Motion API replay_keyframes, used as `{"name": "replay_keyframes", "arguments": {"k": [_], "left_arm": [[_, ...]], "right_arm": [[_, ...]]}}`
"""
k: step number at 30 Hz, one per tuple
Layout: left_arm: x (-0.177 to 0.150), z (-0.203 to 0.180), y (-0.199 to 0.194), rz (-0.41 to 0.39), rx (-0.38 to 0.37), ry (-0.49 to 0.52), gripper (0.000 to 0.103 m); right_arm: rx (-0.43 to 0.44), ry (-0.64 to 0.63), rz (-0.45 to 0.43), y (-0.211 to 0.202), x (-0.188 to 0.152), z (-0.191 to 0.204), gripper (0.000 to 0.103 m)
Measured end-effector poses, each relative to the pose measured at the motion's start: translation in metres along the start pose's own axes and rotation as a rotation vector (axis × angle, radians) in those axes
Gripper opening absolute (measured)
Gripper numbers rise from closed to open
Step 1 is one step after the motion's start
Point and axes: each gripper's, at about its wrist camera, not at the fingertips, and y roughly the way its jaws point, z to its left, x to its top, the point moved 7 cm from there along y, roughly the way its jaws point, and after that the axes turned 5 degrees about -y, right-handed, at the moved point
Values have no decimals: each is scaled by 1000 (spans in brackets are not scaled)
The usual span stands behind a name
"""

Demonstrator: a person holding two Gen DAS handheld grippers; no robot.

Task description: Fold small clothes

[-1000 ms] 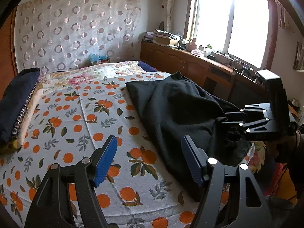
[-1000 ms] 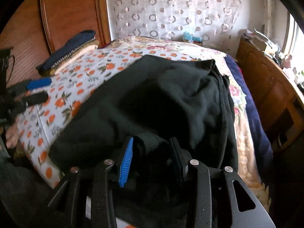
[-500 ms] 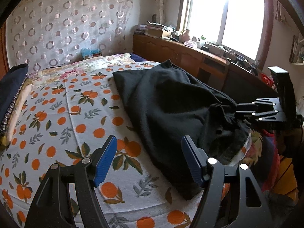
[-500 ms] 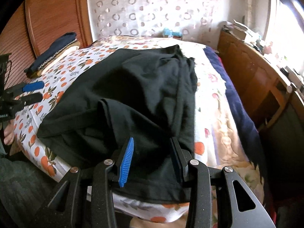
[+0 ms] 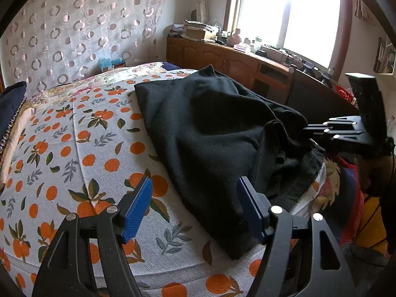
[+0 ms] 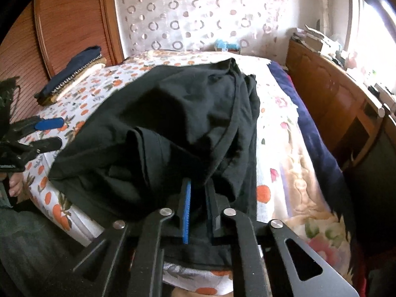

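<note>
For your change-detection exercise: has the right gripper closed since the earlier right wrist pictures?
Yes. The right gripper, open around cloth before, is now shut on the black garment, whose near edge is bunched higher over the orange-print bedsheet.

On my left camera, the crumpled black garment [image 5: 210,133] lies on the orange-print bedsheet [image 5: 74,153], toward its right edge. Folded dark clothes [image 6: 71,74] sit far left; a long wooden cabinet [image 5: 237,61] stands behind the bed.

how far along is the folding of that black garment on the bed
Early. Done: nothing looks folded; the black garment lies rumpled on the orange-print bedspread. In hand: the right hand-held gripper is shut on its near edge, while the left hand-held gripper hovers open, empty. Left: spreading it flat and every fold.
</note>
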Motion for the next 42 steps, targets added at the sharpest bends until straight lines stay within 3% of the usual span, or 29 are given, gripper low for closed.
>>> {"name": "replay_keyframes", "arguments": {"k": [3,11,22,24,27,31,36,42], "left_arm": [[1,1,-2,-5,3,-3,71],[3,2,-2,-5,-2,-3,71],[-4,-2,5,29,-2,8,71],[-2,-1,5,18,0,-1,71],[2,4,2,-2,13,-15,71],[10,15,-2,-27,32,-33,71],[16,26,-7,-54,46,-61,71],[12,27,-5,-41,45,-63,71]], "right_arm": [[26,-1,-13,-17,0,-7,7],[-51,45,1,-50,-16,-49,0],[-39,15,-9,-44,-11,-30,0],[-60,8,-33,-49,-6,-34,2],[-98,16,-49,-47,6,-42,14],[-91,4,-80,-29,32,-40,35],[33,17,-96,21,74,-32,35],[82,55,1,102,119,-43,35]]}}
